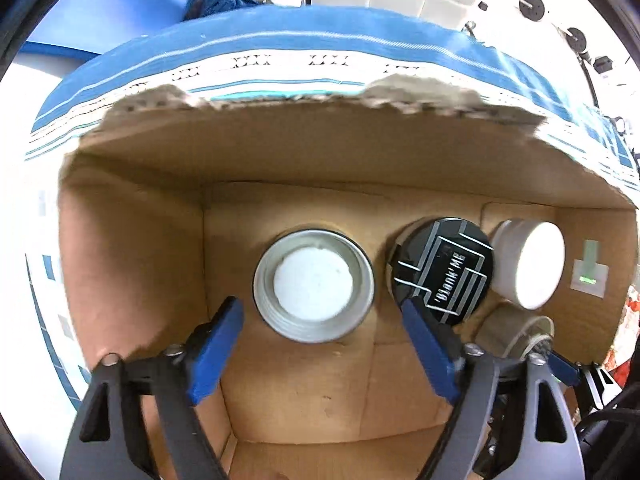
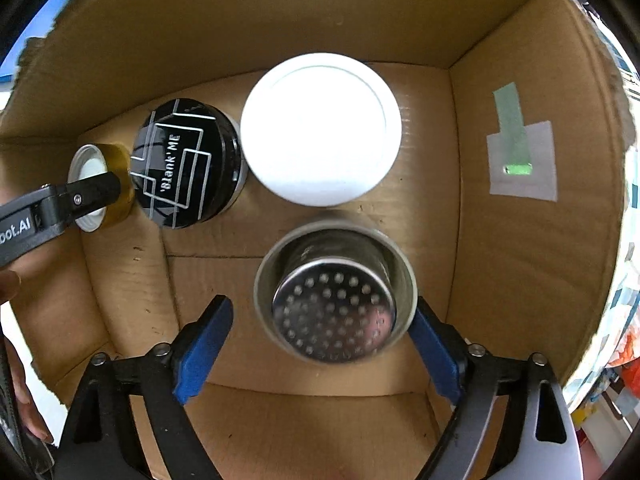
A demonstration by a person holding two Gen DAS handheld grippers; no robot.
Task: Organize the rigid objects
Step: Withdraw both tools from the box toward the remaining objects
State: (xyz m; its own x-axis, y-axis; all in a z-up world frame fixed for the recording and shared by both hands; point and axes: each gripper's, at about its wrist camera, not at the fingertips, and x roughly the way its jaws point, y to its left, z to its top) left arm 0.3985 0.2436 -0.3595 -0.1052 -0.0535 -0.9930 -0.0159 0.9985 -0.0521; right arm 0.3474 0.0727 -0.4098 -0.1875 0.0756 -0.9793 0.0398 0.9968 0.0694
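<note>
Both grippers reach down into a cardboard box (image 1: 160, 240) (image 2: 520, 60). My left gripper (image 1: 322, 306) is open above a silver-rimmed jar with a white seal (image 1: 314, 286), which stands on the box floor; in the right wrist view it is the amber jar (image 2: 100, 188). A black "Blank ME" lid jar (image 1: 444, 270) (image 2: 188, 164) and a white-lidded jar (image 1: 528, 264) (image 2: 320, 128) stand beside it. My right gripper (image 2: 322, 314) is open around a metal shaker with a perforated top (image 2: 334, 304), which also shows in the left wrist view (image 1: 516, 336); the right finger is close to or touching its rim.
The box walls close in on all sides, with a torn top edge (image 1: 360, 98). A taped white label (image 2: 520, 160) is on the right wall. A blue and white striped cloth (image 1: 280, 48) lies beyond the box.
</note>
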